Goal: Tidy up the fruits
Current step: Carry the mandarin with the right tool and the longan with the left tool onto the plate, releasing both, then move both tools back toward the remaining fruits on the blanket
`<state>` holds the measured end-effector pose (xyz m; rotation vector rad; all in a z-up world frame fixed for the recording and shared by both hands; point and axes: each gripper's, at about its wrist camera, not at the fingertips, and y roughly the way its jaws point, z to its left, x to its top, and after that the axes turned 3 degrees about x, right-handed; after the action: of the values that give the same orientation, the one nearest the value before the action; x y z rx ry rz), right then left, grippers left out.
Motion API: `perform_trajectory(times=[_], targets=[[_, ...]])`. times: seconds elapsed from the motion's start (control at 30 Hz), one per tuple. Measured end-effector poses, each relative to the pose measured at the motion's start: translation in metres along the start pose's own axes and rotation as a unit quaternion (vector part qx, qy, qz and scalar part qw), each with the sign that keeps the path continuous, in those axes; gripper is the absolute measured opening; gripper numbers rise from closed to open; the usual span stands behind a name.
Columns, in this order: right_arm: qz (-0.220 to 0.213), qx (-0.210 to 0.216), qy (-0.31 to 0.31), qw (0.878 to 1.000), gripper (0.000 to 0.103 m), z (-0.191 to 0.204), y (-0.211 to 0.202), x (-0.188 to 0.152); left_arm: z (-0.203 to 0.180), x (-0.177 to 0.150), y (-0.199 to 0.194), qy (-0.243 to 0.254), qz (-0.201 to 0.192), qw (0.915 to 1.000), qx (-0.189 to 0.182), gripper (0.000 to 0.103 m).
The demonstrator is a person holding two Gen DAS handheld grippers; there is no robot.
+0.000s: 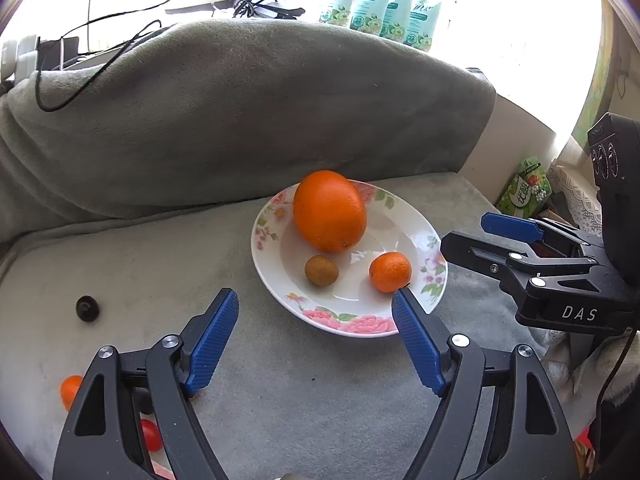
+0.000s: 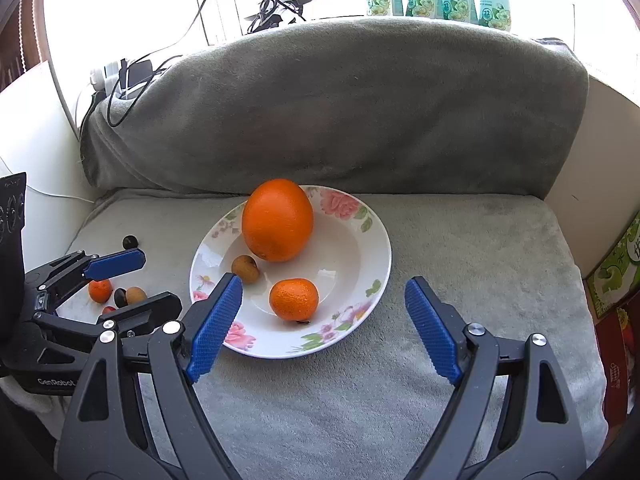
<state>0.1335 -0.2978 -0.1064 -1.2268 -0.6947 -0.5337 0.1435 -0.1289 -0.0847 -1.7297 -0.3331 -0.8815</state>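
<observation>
Both sets of jaws are spread wide and nothing is held. The left gripper (image 1: 316,304) is hung just short of the near rim of the floral plate (image 1: 344,326); the right gripper (image 2: 324,292) is hung over the plate's near rim. The plate is set on a grey-covered cushion (image 1: 280,380), toward its back edge, just in front of the draped backrest (image 1: 240,120). Three fruits are already in it: a large orange (image 1: 330,210), a small mandarin (image 1: 390,272) and a brown longan (image 1: 321,270).

Loose fruit is left toward the cushion's left edge, so collecting it is judged the step in hand. The left gripper is best swung to that side, lowered with jaws straddling one small piece, and closed gently, since round fruit is likely to roll on the soft cover. Release should be made low over the plate's bare centre.

The left view gives only a dark fruit (image 1: 87,308), a partly hidden mandarin (image 1: 71,390) and a red fruit (image 1: 151,434) behind its own fingers. The right view shows the cluster whole: second mandarin (image 2: 100,290), tan fruit (image 2: 136,295), dark pieces (image 2: 130,242). The right gripper's body is seen only in the left view.
</observation>
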Motion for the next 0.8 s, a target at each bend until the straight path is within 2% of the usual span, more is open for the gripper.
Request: perform_trajectory(times=[0.17, 0.4, 0.8], targets=[[-0.013, -0.003, -0.001, 1.0, 0.086, 0.003, -0.005, 0.0, 0.004, -0.002, -0.009, -0.007, -0.006, 1.0, 0.002, 0.079], [-0.03, 0.013, -0.007, 0.999, 0.086, 0.014, -0.012, 0.0, 0.019, -0.007, -0.026, -0.017, -0.019, 0.9996, 0.008, 0.079], [-0.013, 0.053, -0.031, 0.998, 0.086, 0.042, -0.012, 0.003, 0.075, -0.02, -0.073, -0.055, -0.051, 0.9959, 0.052, 0.079]])
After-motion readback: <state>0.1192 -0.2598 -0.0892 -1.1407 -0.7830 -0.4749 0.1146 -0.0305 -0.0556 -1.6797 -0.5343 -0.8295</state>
